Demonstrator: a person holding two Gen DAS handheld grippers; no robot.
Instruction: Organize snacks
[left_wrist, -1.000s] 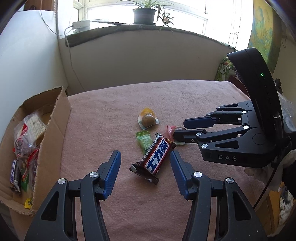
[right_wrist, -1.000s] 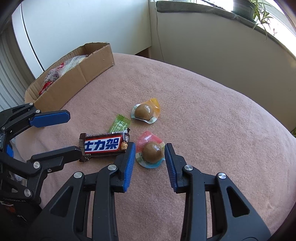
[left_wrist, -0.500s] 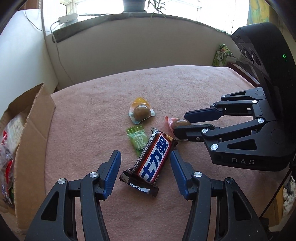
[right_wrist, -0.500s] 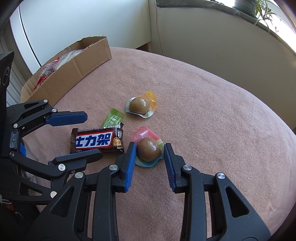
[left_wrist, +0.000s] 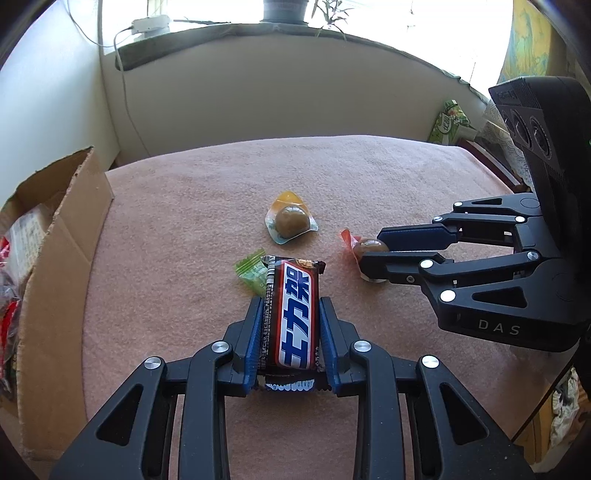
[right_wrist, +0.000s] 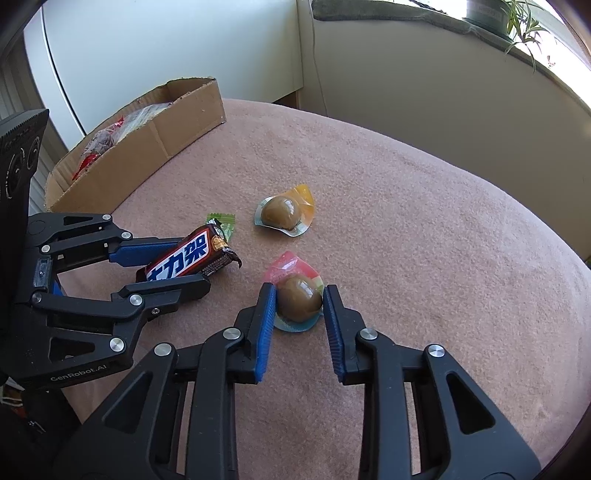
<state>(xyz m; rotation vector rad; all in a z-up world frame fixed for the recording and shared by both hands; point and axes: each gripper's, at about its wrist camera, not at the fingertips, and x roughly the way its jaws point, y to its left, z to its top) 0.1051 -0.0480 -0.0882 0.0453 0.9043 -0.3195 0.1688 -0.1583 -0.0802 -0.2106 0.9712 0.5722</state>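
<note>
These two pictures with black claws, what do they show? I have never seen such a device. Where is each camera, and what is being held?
No robot here: a person holds one hand-held gripper in each hand, and each carries a wide-angle camera looking along its two fingers. The left hand-held gripper has just closed on the chocolate bar. The right hand-held gripper has been closing and now pinches the pink-wrapped brown egg snack. On the pink cloth lie also an orange-wrapped egg snack and a small green candy. The cardboard box already contains snacks.
</note>
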